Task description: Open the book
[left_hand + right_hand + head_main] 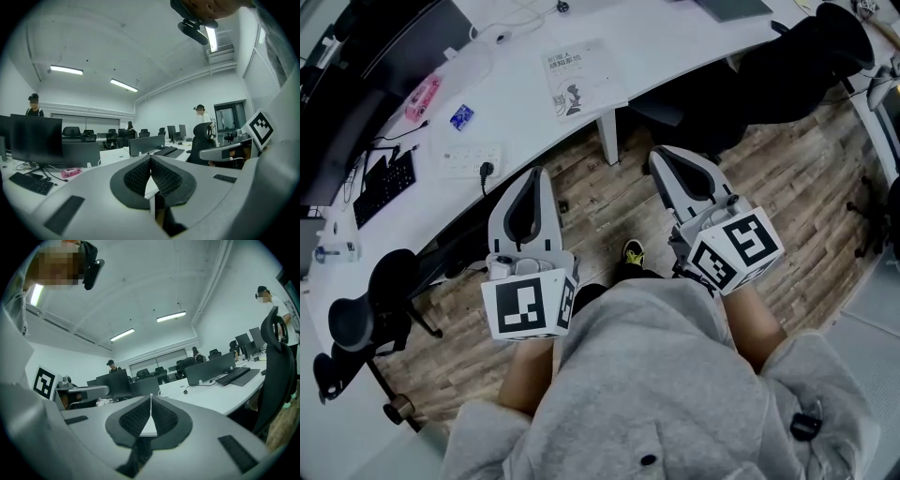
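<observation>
The book [581, 80] lies closed on the white desk [675, 42], its pale printed cover facing up, near the desk's front edge. Both grippers hang over the wooden floor close to the person's body, well short of the desk. In the head view my left gripper [536, 173] points toward the desk with its jaws together and nothing in them. My right gripper [661, 155] is likewise shut and empty. In the left gripper view the ribbed pads [140, 176] meet at the tip. The right gripper view shows the same closed pads [136, 418].
A pink object [423, 97], a blue card [461, 117], a power strip [473, 155] and a keyboard [384, 187] lie on the desk to the left. A desk leg [607, 136] stands ahead. Black office chairs sit at left [370, 309] and upper right [806, 56].
</observation>
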The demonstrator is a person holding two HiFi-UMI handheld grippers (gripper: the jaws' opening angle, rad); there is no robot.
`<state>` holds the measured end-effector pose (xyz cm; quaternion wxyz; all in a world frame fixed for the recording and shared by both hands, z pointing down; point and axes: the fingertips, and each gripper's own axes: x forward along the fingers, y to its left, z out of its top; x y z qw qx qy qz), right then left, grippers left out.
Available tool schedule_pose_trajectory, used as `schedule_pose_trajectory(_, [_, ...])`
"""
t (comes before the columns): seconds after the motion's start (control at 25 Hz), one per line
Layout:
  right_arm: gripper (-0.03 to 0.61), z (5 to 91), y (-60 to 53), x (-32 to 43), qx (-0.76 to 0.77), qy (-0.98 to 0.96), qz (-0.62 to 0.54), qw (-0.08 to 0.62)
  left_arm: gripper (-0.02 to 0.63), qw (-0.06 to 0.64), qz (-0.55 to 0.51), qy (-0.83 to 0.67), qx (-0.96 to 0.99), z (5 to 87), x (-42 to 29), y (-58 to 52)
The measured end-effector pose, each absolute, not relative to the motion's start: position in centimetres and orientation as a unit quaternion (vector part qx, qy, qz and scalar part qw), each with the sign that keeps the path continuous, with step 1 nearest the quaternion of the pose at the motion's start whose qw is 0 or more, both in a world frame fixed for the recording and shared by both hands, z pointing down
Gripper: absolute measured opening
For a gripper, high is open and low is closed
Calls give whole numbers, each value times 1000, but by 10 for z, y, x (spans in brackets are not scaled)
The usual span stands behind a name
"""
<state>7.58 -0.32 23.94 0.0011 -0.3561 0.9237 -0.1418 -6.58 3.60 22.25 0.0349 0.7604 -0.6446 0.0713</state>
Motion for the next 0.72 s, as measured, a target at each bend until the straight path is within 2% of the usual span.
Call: schedule_pose_trajectory(0.72, [28,245,-42,97,-350,924,-153,11,11,37,82,-647,757,224,-46,1])
